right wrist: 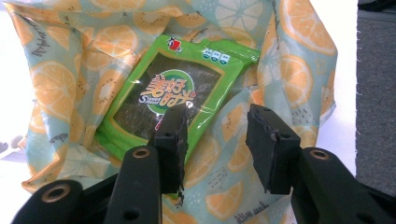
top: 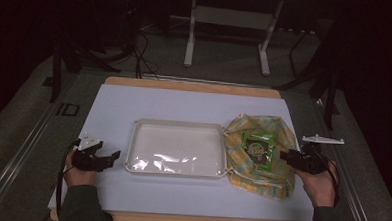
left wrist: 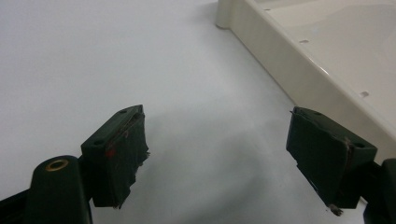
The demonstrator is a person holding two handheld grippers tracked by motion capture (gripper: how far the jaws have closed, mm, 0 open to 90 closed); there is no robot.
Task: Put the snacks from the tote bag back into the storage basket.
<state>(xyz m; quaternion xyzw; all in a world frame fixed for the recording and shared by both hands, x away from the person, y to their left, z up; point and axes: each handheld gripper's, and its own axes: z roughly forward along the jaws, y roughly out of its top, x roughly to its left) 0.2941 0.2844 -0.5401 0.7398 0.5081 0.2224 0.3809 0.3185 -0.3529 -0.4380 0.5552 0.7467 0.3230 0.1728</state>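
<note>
White table (top: 114,107): left gripper (top: 113,157) low, level, jaws apart, empty; right gripper (top: 284,155) half-spread over green packet (top: 259,147) on cloth bag (top: 271,179).

The right gripper's (right wrist: 212,140) near finger (right wrist: 170,140) is covering the green snack packet's (right wrist: 173,91) lower edge. The fruit-print cloth bag (right wrist: 70,70) is running off that view's edges. The tray (left wrist: 327,60) is getting cropped at right.
</note>
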